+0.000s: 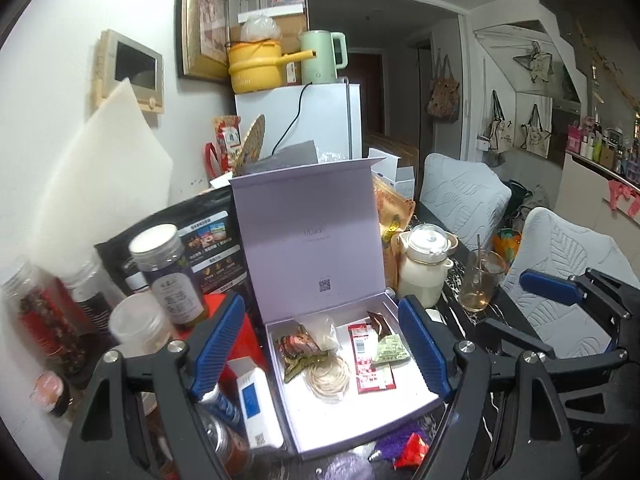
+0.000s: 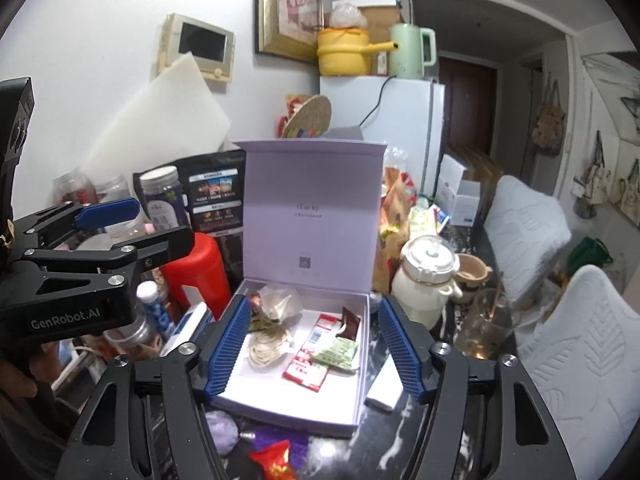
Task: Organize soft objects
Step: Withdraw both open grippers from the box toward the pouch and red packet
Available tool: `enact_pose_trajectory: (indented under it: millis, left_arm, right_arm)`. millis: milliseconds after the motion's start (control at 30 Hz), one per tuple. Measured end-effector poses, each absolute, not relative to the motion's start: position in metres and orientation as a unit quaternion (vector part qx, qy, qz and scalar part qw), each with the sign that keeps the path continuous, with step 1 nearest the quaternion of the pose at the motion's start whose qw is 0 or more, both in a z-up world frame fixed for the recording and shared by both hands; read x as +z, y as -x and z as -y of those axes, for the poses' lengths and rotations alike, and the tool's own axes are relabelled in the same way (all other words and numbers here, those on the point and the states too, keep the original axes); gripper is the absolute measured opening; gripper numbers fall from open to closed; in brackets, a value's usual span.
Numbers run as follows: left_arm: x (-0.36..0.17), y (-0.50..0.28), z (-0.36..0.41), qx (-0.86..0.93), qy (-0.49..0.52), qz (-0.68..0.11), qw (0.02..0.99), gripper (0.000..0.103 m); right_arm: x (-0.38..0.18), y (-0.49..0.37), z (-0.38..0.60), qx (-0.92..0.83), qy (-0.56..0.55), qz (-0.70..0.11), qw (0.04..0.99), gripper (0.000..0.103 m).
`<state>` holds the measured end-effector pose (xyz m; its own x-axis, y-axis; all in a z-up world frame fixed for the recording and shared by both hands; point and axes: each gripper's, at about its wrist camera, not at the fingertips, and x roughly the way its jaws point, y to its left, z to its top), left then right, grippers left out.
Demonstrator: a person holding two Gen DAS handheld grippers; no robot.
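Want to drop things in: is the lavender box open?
Open: the lavender box has its lid standing upright, showing the packets inside.

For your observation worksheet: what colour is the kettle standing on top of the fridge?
Pale green; the kettle shows best in the right wrist view.

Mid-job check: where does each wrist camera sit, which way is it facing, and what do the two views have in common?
Left wrist: on the left gripper, looking forward and down over the open lavender box; its own blue fingers frame it, right gripper at far right.
Right wrist: on the right gripper, facing the same box; the left gripper and a hand show at left.
Shared: box, rubber bands, red sachet, cream teapot, fridge.
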<state>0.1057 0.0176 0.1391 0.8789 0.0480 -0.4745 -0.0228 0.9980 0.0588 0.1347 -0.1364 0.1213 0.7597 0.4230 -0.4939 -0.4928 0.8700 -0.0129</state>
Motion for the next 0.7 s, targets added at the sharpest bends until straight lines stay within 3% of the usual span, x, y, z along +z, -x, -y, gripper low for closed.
enact_pose_trajectory:
  millis: [400, 700]
  left_arm:
    - [0.14, -0.044, -0.019, 0.001, -0.027, -0.236, 0.971, 0.08]
    - [0.118, -0.019, -0.03, -0.017, -0.016, -0.256, 0.967, 0.08]
  right_arm:
    - [0.134, -0.054, 0.146, 0.25, 0.068, -0.212, 0.942, 0.083]
    - [0.113, -0.023, 0.145, 0.25, 0.049, -0.229, 0.939, 0.084]
